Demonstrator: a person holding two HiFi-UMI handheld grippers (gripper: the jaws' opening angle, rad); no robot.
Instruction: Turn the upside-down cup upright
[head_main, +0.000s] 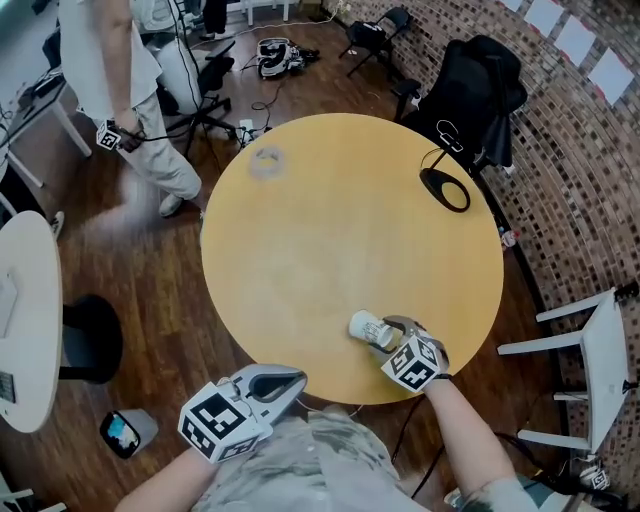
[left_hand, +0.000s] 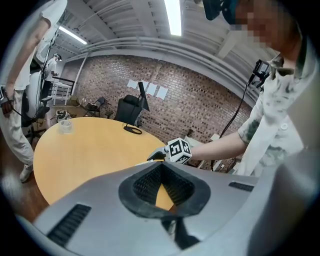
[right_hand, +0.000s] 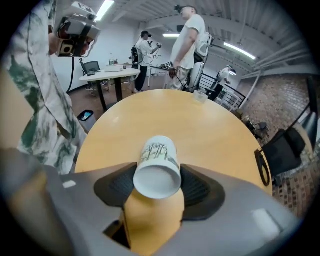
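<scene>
A white paper cup with a green print (head_main: 367, 328) (right_hand: 158, 167) lies tilted on its side near the front edge of the round wooden table (head_main: 350, 230). My right gripper (head_main: 388, 335) (right_hand: 157, 181) is shut on it, one pad pressing on each side. One round white end of the cup faces the right gripper's camera. My left gripper (head_main: 292, 382) (left_hand: 160, 167) hovers at the table's front edge, left of the cup. Its tips meet with nothing between them. From the left gripper view, the right gripper's marker cube (left_hand: 179, 150) shows just ahead.
A clear plastic cup (head_main: 266, 160) (right_hand: 200, 95) stands at the table's far side. A black loop-shaped object (head_main: 445, 188) (right_hand: 262, 167) lies at the right rim. A person (head_main: 120, 90) stands beyond the table. A black chair (head_main: 480, 90) and a white chair (head_main: 590, 360) flank it.
</scene>
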